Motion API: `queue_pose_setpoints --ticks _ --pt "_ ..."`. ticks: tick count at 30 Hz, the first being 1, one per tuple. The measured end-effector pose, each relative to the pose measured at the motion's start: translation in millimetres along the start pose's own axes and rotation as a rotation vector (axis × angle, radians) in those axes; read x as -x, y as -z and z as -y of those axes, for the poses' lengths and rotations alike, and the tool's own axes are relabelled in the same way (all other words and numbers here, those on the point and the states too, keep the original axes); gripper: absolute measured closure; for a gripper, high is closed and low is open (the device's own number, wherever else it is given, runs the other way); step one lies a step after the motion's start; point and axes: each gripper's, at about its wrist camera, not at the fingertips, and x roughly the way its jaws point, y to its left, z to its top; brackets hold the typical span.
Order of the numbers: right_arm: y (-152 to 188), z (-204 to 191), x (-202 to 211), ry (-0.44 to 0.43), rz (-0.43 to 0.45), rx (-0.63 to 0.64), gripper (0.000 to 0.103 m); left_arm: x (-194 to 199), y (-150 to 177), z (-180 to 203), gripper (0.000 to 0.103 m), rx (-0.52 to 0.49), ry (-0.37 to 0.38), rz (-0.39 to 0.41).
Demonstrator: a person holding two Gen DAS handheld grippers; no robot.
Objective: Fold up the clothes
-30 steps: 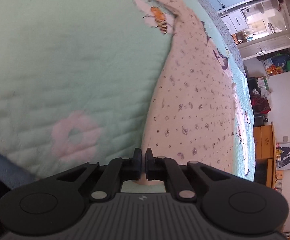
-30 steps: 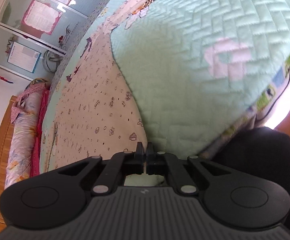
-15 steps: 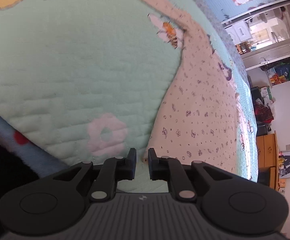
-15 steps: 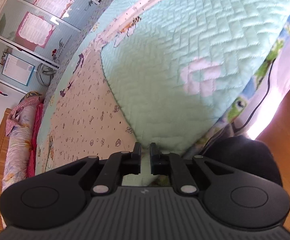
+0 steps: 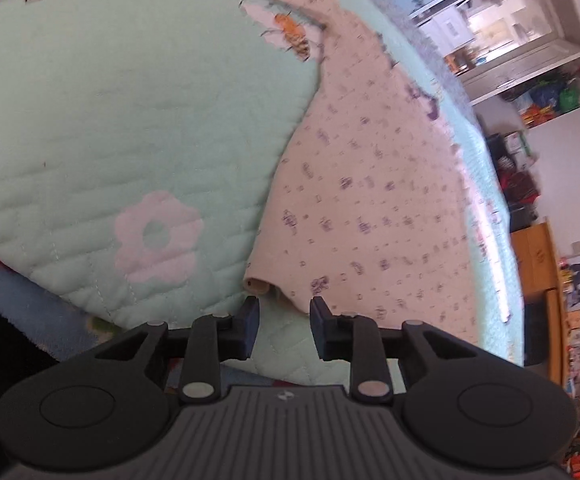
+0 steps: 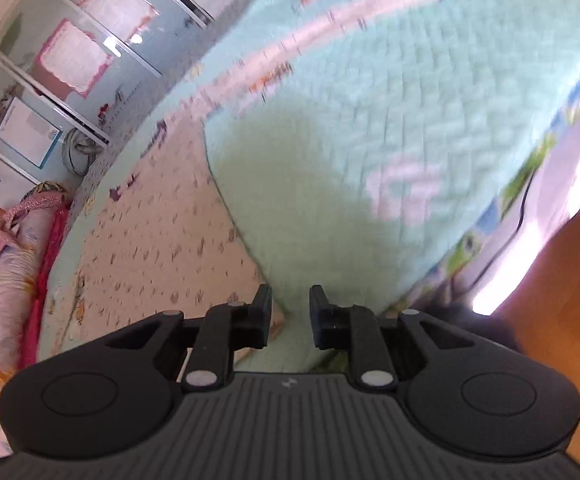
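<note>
Hovering at the bed's [image 5: 89,120] near edge, I had both claws spread and empty. The left claw [image 5: 282,322] sat just short of the printed garment's [image 5: 370,200] curled corner, well placed for pinching; the right claw [image 6: 290,312] was beside its other corner.

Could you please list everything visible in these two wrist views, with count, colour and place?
Printed garment: one, cream with small purple motifs, spread flat on the bed; curled corner near the left claw.
Quilt: one, mint green with pink flowers and a bee, covering the bed.
Rolled bedding: one, pink floral, along the bed's far side in the right wrist view.
Wooden cabinet: one, orange-brown, beyond the bed.
Left claw: one, black, open, just short of the garment's corner.
Right claw: one, black, open, at the garment's edge.
</note>
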Motion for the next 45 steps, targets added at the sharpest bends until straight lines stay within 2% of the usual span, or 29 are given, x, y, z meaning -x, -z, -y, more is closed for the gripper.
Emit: queue_pose_setpoints --ticks 1,3,5,7,8,10,11,13,14,16,19,21,23,26,27,29,30,32,35,38,39,43,45 --pt "-1.4 -4.1 4.8 -0.022 0.025 0.016 0.078 1.8 0.4 0.0 0.075 0.001 0.014 0.009" --pt "-3.2 -12.7 6.0 -0.114 0.045 0.003 0.069 5.3 1.1 0.0 0.073 0.003 0.041 0.026" --pt "-0.9 -23.0 -0.7 -0.179 0.038 -0.004 0.061 8.8 1.8 -0.1 0.070 0.006 0.068 0.044" --pt "5.1 -32.4 -17.4 -0.200 -0.012 0.002 0.057 -2.9 3.6 -2.9 0.069 0.018 0.022 0.008" --pt "8.2 -34.6 -27.4 -0.175 -0.050 0.006 0.056 -8.8 4.5 -4.3 0.070 0.025 -0.001 -0.011" --pt "12.6 -30.6 -45.7 -0.041 -0.124 0.007 0.057 -7.9 9.1 -13.7 0.071 0.064 -0.011 -0.008" --pt "12.7 -22.9 -46.4 0.008 -0.123 -0.021 0.072 -2.4 10.4 -16.9 0.071 0.072 -0.006 0.006" --pt "8.8 -5.5 -32.6 -0.025 -0.050 -0.122 0.072 9.3 11.9 -21.8 0.070 0.079 -0.001 0.042" --pt "6.2 0.7 -25.2 -0.031 -0.008 -0.151 0.068 15.6 11.5 -23.4 0.069 0.077 -0.004 0.062" --pt "-1.6 2.3 -9.4 -0.011 0.085 -0.129 0.064 22.1 7.4 -19.3 0.067 0.067 -0.013 0.103" --pt "-10.0 -8.5 -7.0 -0.093 0.094 -0.125 0.062 22.4 -1.1 -3.6 0.058 0.031 -0.024 0.147" --pt "-7.8 -31.1 -15.9 -0.142 0.072 -0.081 0.051 8.0 -6.1 19.5 0.053 -0.041 -0.047 0.135" --pt "-1.1 -55.0 -31.1 -0.179 0.027 -0.033 0.047 -11.0 -6.2 44.2 0.050 -0.142 -0.093 0.114" --pt "14.5 -81.4 -60.5 -0.199 -0.071 0.025 0.046 -43.7 0.6 67.7 0.045 -0.267 -0.179 0.069" --pt "19.1 -86.8 -69.4 -0.185 -0.099 0.047 0.046 -54.3 4.1 71.0 0.044 -0.294 -0.213 0.045" --pt "22.7 -85.6 -79.6 -0.061 -0.136 0.090 0.046 -51.5 6.9 72.2 0.044 -0.316 -0.220 0.053" --pt "22.1 -78.7 -80.8 -0.002 -0.145 0.103 0.050 -50.0 8.4 72.7 0.044 -0.327 -0.223 0.058" --pt "15.5 -56.1 -67.2 0.014 -0.127 0.068 0.058 -46.9 11.2 73.8 0.044 -0.349 -0.229 0.067" --pt "1.9 -48.1 -32.4 0.109 -0.017 0.103 0.048 -42.4 15.4 75.4 0.044 -0.381 -0.238 0.080" --pt "-4.2 -70.5 -15.1 0.117 0.078 0.246 0.044 -37.9 19.7 77.0 0.043 -0.414 -0.247 0.094" --pt "-3.8 -83.4 -19.6 0.087 0.075 0.288 0.041 -36.3 21.1 77.6 0.043 -0.425 -0.250 0.098" --pt "3.5 -149.4 -64.7 -0.032 0.034 0.492 0.039 -59.7 5.6 79.7 0.042 -0.449 -0.276 0.097" --pt "4.2 -180.9 -92.8 -0.057 0.031 0.576 0.038 -71.5 -2.2 80.8 0.039 -0.460 -0.289 0.096"
